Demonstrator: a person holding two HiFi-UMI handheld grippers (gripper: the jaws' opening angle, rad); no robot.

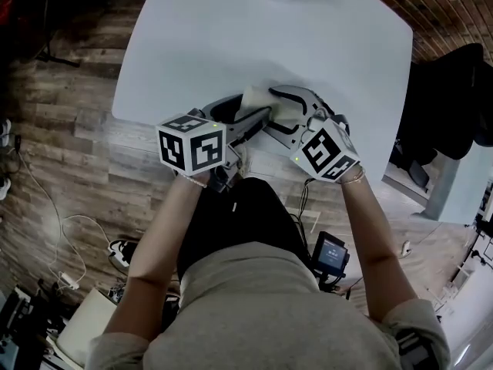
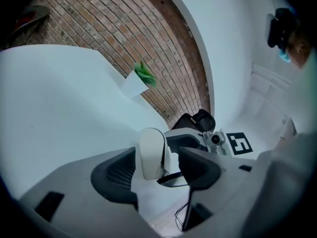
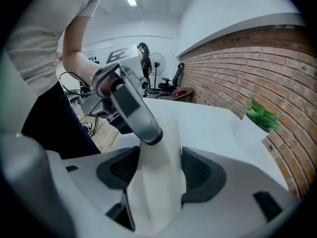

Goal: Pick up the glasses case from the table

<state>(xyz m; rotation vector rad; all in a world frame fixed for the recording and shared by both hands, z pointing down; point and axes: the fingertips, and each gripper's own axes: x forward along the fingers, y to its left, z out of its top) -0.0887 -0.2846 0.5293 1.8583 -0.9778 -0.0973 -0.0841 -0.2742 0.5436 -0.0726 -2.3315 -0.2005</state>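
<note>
Now, glasses case [image 3: 159, 133], clamped in right gripper [image 3: 158, 168]

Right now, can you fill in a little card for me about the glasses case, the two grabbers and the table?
glasses case: white, between both grippers, near the table edge closest to the person
right gripper: shut on the case, pads pressing on both sides
left gripper: open, with one end of the case between its jaws and a gap on one side
table: white, with rounded corners
plant: green leaves in a white pot at the far edge of the table
</note>
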